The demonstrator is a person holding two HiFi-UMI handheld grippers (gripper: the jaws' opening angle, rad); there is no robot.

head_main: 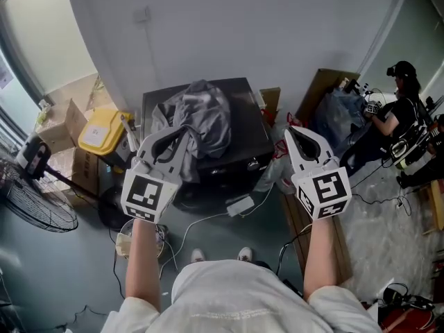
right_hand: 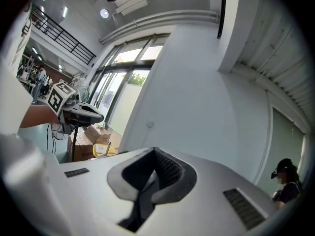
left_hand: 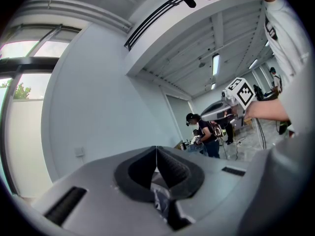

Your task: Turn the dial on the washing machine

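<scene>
Off to the left of the jaws, a cardboard box (head_main: 66, 120) and a yellow-lidded bin (head_main: 103, 129) sit on the floor, and you can't see what's inside either. The left gripper (head_main: 184, 133) has its jaws pressed together with nothing in them. The black washing machine (head_main: 243, 103) sits below and between both jaws, its front panel facing the person and grey clothes (head_main: 201, 120) heaped on top. The dial is too small to make out, so no idea where it points. The right gripper (head_main: 291, 130) is the same: jaws together, empty.

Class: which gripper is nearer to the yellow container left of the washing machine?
Left. The left gripper is held just right of the yellow container, above the washing machine's left side. The right gripper is off the machine's right edge, much further away.
</scene>
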